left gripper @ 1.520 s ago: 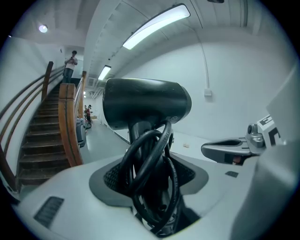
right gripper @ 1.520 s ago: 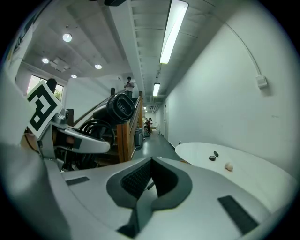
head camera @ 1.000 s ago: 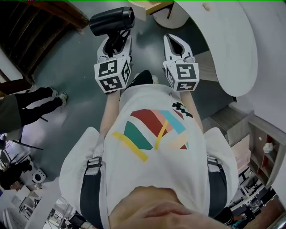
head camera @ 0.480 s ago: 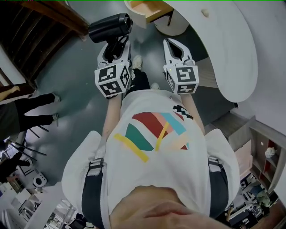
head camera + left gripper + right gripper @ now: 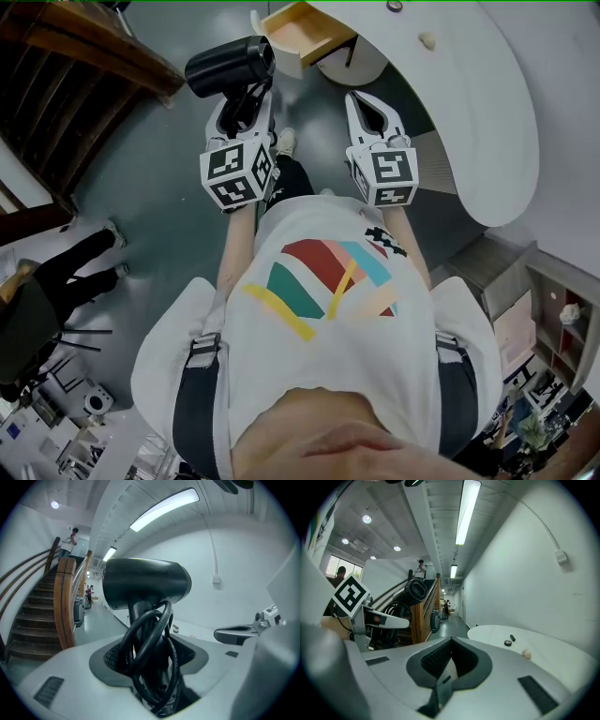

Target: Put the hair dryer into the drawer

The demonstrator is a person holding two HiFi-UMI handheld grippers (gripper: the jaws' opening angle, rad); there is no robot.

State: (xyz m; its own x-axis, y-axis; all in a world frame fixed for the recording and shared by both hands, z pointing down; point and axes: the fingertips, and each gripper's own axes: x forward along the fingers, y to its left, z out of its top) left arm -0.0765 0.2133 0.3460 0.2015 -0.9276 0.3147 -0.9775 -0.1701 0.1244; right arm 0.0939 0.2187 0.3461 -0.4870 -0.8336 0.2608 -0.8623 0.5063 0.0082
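My left gripper (image 5: 246, 94) pinches the hair dryer (image 5: 228, 66) by its handle, cord (image 5: 150, 658) looped round, right gripper (image 5: 367, 98) pressed shut on nothing, and with the open drawer (image 5: 302, 28) ahead I reckon that cord could snag its rim and twist the dryer loose.

A white table (image 5: 487, 122) with a rounded edge is seen at the upper right of the head view, standing on a grey-green floor (image 5: 141, 187). Three small things are laid on its top: a black ring (image 5: 507, 643), a short dark stick (image 5: 512, 638) just beside it, and a pale ball (image 5: 526, 654) a little apart from both; what they are cannot be told for sure. A drawer (image 5: 305, 33) with a wooden inside is held open under the table's end. A white round base (image 5: 366, 54) is set on the floor beneath the table, and a wooden staircase (image 5: 84, 56) at the left
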